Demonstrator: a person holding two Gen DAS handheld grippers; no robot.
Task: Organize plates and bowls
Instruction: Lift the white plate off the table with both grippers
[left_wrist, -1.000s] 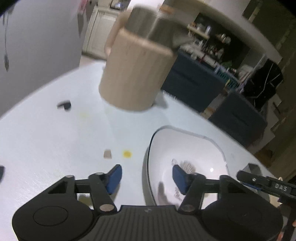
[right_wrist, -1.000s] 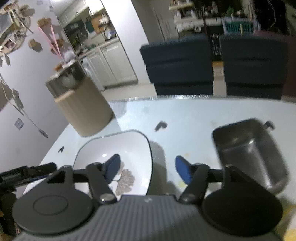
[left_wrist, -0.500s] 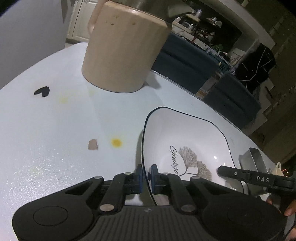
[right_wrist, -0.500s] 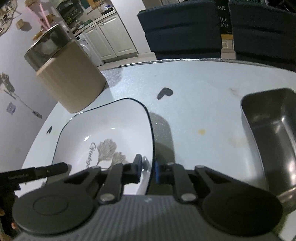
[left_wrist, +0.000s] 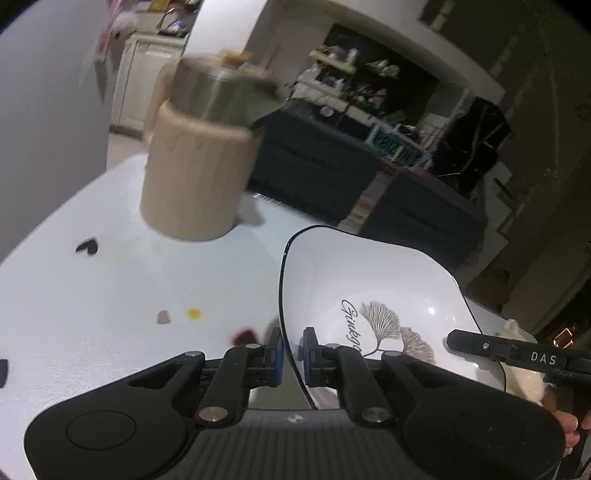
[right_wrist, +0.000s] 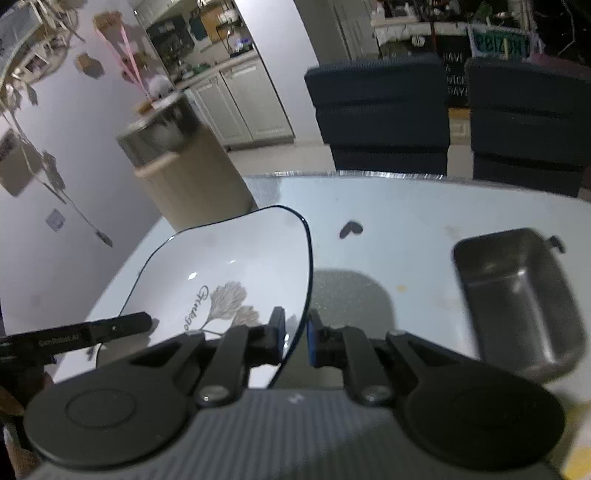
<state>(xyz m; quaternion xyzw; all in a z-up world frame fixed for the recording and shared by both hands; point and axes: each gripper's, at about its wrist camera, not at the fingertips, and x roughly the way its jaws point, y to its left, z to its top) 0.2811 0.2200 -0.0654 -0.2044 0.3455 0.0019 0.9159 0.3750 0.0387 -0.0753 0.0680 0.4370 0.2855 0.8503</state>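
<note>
A white square bowl (left_wrist: 369, 280) with a dark rim and a leaf print hangs just above the pale table (left_wrist: 92, 295), held from two sides. My left gripper (left_wrist: 291, 350) is shut on its left rim, one blue pad inside and one outside. In the right wrist view the same bowl (right_wrist: 229, 258) casts a shadow on the table, and my right gripper (right_wrist: 297, 334) is shut on its right rim. Each view shows the other gripper only as a black bar at the bowl's far side.
A beige ribbed canister (left_wrist: 195, 177) with a metal top stands at the table's far left. A steel rectangular tray (right_wrist: 517, 295) sits to the right. Two dark chairs (right_wrist: 380, 110) stand behind the far edge. A cream object (left_wrist: 521, 373) shows beyond the bowl.
Both grippers went from open to shut on opposite rims of the bowl. The bowl has since risen off the table with them, leaving a shadow under it.
</note>
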